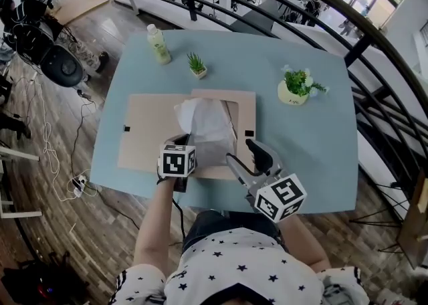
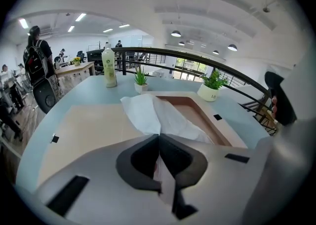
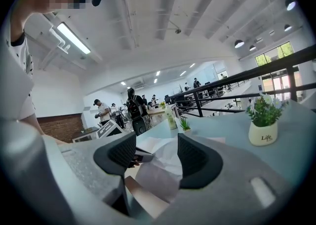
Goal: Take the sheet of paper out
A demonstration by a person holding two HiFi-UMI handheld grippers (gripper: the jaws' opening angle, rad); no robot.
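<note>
- One white sheet of paper [image 1: 208,126] is seen rising out of the rectangular opening [image 2: 195,113] at the right end of the flat tan box [image 1: 150,133].
- The box is laid flat in the middle of the blue table [image 1: 314,143].
- The sheet's long axis is run from the far side of the opening toward the person. Its near end is gathered to a narrow point. Its far end is spread wide and crumpled above the opening.
- That near end is pinched by the left gripper [image 2: 158,139]. The jaws are brought together on the paper, and the sheet is seen fanning out beyond their tips.
- The right gripper [image 3: 157,152] is held just beside the sheet, at the near right of the opening. Its jaws are parted and closed on nothing, and the paper is seen through the gap between them.
- Two grippers are counted, each topped by one cube with square markers.
- One pale bottle [image 1: 159,44] is stood upright near the far left corner of the table.
- Two potted plants are counted. A small potted plant [image 1: 196,65] is set just right of the bottle. A larger plant in a white pot [image 1: 296,87] is placed off the box's far right corner.
- Only one sheet can be made out, and it is lifted clear of the box's top face along most of its length.
</note>
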